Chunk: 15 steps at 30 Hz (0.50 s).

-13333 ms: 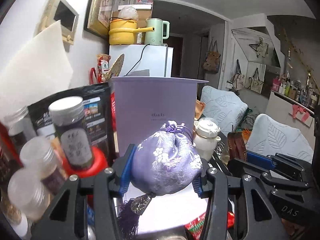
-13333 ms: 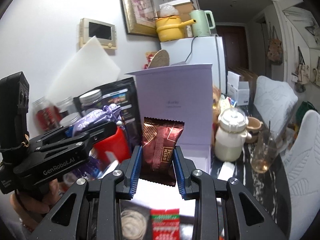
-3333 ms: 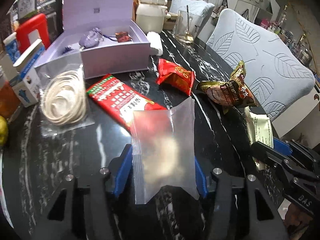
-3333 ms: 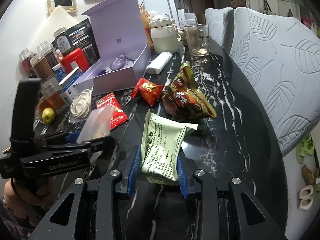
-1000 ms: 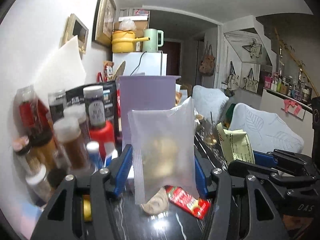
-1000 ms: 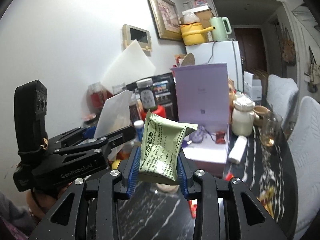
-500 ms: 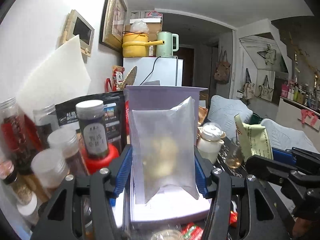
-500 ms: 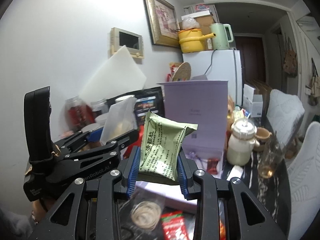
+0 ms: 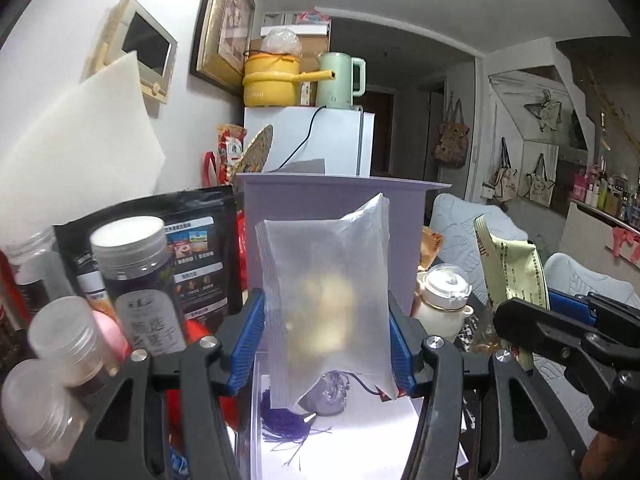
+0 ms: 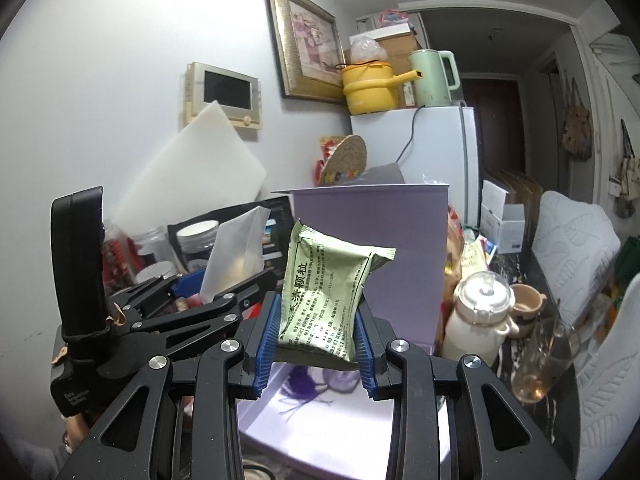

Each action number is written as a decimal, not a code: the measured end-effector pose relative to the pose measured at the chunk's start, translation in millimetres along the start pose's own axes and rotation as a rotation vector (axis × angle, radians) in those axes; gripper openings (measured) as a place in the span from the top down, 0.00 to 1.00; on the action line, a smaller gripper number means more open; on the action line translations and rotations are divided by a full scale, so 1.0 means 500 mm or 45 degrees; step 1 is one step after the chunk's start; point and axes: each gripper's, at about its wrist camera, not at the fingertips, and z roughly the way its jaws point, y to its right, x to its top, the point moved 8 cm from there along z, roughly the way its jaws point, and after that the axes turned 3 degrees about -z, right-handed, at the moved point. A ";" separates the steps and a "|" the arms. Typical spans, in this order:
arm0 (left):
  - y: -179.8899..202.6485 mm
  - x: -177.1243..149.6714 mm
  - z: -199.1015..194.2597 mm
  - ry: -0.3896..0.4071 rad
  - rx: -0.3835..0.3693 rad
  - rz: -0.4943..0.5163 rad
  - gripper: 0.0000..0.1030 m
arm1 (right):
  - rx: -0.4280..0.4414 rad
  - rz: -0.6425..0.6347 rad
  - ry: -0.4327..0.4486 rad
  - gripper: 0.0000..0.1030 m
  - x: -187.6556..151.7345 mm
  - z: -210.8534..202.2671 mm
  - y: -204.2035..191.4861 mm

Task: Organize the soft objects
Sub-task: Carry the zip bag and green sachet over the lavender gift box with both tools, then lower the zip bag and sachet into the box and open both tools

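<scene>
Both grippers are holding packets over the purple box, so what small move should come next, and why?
Probably lower the left gripper and release its clear bag into the open purple box, beside the purple pouch. The bag already hangs right above it.

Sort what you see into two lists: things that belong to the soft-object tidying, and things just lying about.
Part of the job:
- frosted pouch, clamped in the left gripper
- green packet, clamped in the right gripper
- lavender box, open
- purple sachet, inside the box

Just lying about:
- spice jars
- white teapot
- glass
- black bag
</scene>
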 end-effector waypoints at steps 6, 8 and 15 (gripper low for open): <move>-0.007 -0.011 0.058 -0.050 0.018 0.000 0.46 | -0.021 0.016 -0.045 0.67 -0.006 0.054 0.039; -0.009 -0.017 0.081 -0.076 0.017 -0.005 0.46 | -0.024 0.021 -0.062 0.67 -0.010 0.070 0.049; -0.008 -0.036 0.151 -0.142 0.044 0.011 0.46 | -0.016 0.056 -0.129 0.67 -0.029 0.134 0.084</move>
